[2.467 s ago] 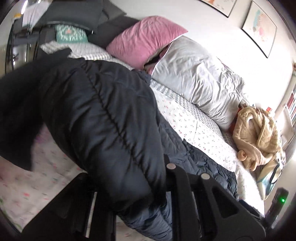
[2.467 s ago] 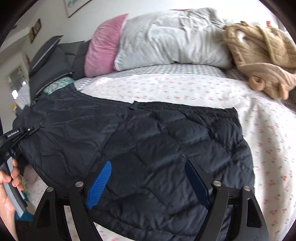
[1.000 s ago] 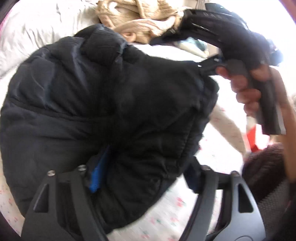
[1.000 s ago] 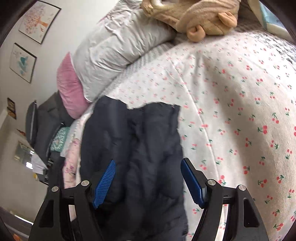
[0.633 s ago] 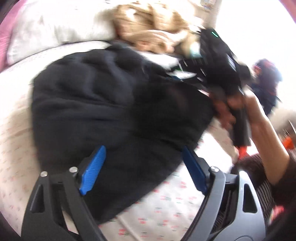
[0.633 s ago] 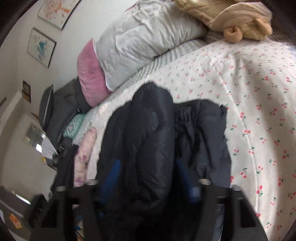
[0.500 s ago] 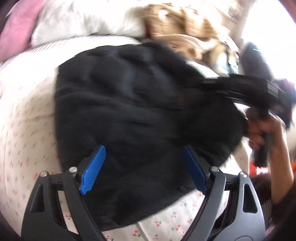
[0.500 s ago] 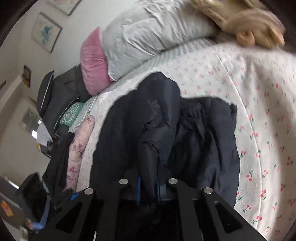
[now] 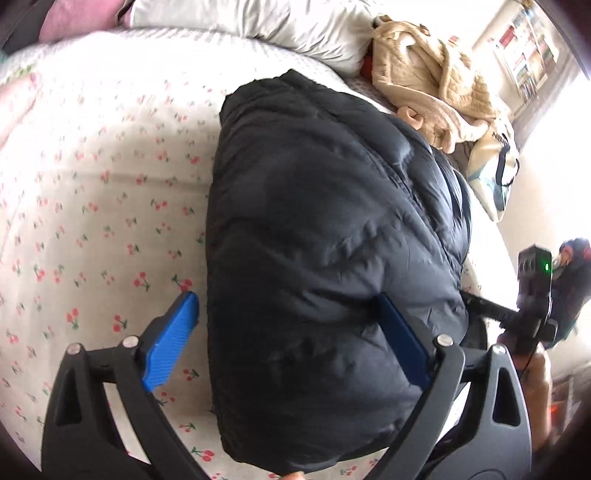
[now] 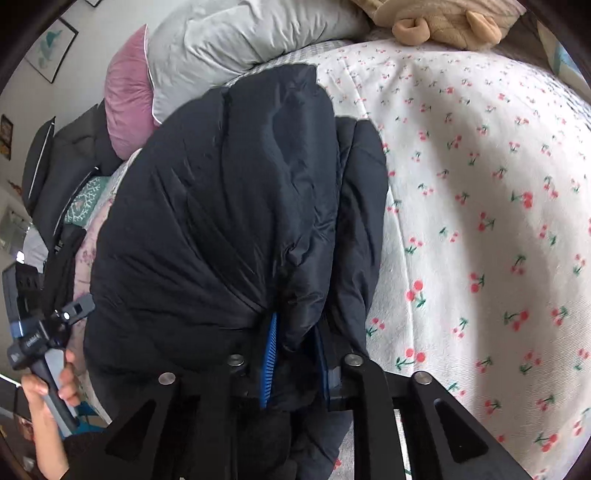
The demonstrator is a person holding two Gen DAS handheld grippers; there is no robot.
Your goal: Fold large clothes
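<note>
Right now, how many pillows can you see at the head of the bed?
2: a grey pillow beyond the black jacket, and a pink pillow to its left. The jacket may hide others.

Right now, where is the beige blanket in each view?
Left wrist: beige blanket at upper right, beyond the jacket.
Right wrist: beige blanket at the top edge, right of centre.
Shared landmark: the grey pillow, lying just left of it in both.

No legible text anywhere; small white lettering on left gripper (image 10: 35, 341) body too blurred to read.
</note>
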